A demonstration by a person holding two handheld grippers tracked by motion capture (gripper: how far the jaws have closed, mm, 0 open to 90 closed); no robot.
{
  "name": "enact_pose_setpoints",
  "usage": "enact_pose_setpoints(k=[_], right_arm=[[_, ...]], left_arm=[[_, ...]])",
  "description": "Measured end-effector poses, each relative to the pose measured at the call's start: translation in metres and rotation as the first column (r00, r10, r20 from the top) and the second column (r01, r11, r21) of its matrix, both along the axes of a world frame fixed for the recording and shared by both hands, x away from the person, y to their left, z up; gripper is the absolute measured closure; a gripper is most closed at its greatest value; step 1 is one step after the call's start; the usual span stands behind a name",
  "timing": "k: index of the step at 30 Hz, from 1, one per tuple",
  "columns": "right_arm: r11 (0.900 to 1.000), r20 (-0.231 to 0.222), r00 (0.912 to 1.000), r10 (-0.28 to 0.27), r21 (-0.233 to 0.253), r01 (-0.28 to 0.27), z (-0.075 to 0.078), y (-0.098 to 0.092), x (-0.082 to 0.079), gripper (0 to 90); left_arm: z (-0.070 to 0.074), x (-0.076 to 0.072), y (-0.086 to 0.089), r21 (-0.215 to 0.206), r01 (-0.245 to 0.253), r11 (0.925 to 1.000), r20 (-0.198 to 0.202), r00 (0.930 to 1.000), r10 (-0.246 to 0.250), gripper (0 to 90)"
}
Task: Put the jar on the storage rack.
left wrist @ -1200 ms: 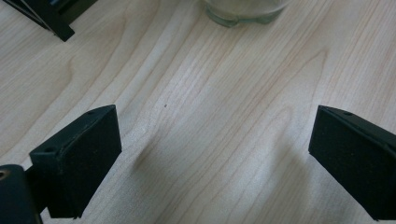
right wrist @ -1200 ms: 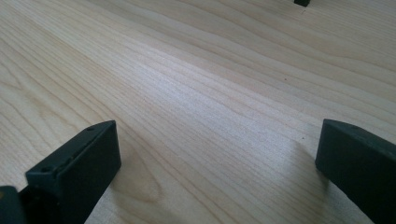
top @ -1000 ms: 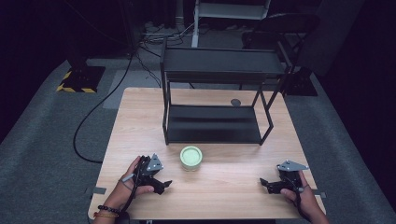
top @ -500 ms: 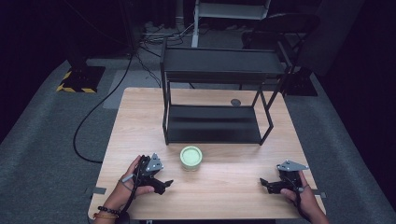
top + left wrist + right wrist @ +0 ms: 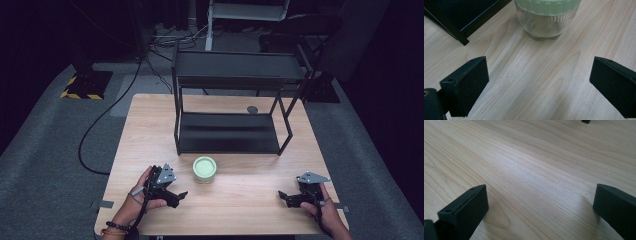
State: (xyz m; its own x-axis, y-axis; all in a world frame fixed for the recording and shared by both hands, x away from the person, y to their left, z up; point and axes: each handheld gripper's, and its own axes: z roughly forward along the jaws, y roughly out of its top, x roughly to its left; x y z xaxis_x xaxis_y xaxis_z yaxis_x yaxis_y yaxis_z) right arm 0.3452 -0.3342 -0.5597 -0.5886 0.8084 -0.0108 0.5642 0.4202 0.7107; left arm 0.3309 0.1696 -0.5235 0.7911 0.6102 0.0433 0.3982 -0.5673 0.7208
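A small glass jar with a pale green lid [image 5: 204, 168] stands on the wooden table [image 5: 240, 200], just in front of a black two-tier metal shelf [image 5: 235, 100]. My left gripper [image 5: 179, 196] rests on the table at the front left, a little left of and nearer than the jar, jaws wide apart with nothing between them. In the left gripper view the jar [image 5: 547, 18] stands ahead of the open left gripper [image 5: 539, 82]. My right gripper [image 5: 284, 196] lies at the front right, open over bare wood; the right gripper [image 5: 540, 206] holds nothing.
A small dark round disc [image 5: 252, 109] lies on the table behind the shelf's lower tier. A black cable [image 5: 100, 120] runs over the grey floor on the left. Beyond the table stand a white rack [image 5: 248, 10] and dark equipment.
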Motion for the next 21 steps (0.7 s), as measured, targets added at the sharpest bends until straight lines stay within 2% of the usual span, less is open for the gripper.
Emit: enact_pose_setpoints(k=[7, 21], right_arm=[[1.0, 0.0, 1.0, 0.0, 0.0, 0.0, 0.0, 0.0, 0.0, 0.0], [1.0, 0.0, 1.0, 0.0, 0.0, 0.0, 0.0, 0.0, 0.0, 0.0]], left_arm=[[0.003, -0.001, -0.002, -0.01, -0.001, 0.9999, 0.006, 1.0, 0.002, 2.2], [0.007, 0.001, -0.015, 0.001, 0.009, 1.0, 0.021, 0.9997, -0.009, 2.2]])
